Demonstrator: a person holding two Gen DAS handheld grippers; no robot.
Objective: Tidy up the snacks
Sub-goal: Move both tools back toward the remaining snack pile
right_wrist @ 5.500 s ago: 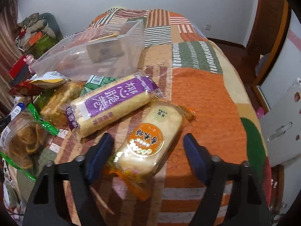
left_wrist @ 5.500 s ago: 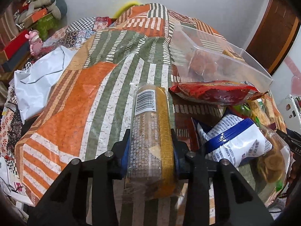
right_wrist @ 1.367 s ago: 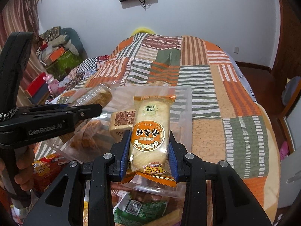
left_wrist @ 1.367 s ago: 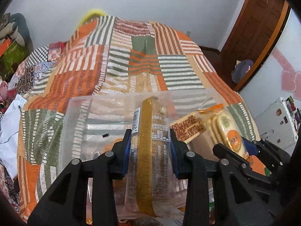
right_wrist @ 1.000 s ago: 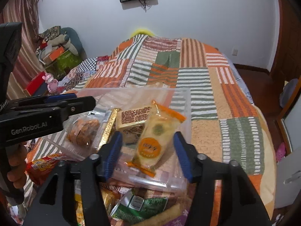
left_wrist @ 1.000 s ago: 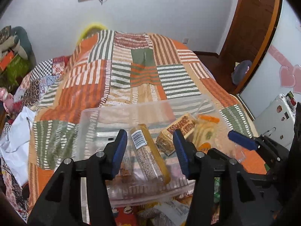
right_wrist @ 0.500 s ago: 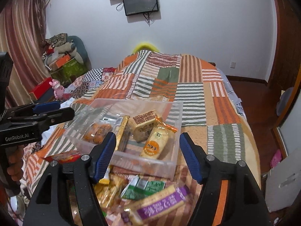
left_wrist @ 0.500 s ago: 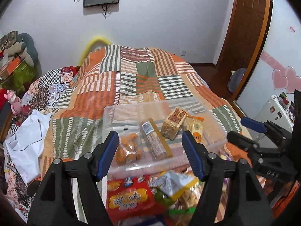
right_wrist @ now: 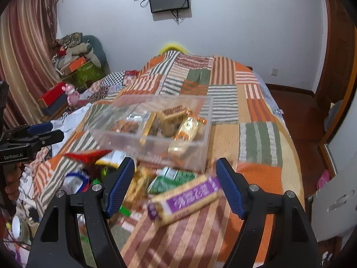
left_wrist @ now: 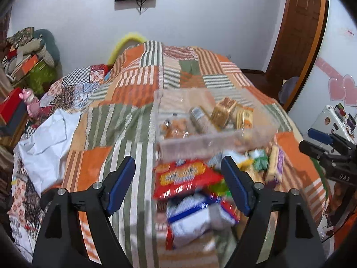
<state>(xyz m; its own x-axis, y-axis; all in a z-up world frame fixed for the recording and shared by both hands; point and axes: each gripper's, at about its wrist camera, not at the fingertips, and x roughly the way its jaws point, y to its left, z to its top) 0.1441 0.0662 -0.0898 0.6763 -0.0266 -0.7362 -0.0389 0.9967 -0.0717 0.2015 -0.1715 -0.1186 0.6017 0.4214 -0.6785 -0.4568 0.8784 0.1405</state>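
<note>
Left wrist view:
Left gripper (left_wrist: 177, 170): jaws opening, nothing between them — above the red snack bag (left_wrist: 185, 178).
Clear bin (left_wrist: 214, 140): on the patchwork quilt (left_wrist: 133, 116), snacks inside.

Right wrist view:
Right gripper (right_wrist: 175, 172): jaws opening, empty — purple-labelled pack (right_wrist: 186, 197) lies below, outside the bin.

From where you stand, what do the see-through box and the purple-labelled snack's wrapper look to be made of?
The box looks like clear rigid plastic: the snacks inside show through its straight glossy walls. The purple-labelled snack seems wrapped in thin plastic film with a printed label; motion blur leaves its finish uncertain.
</note>
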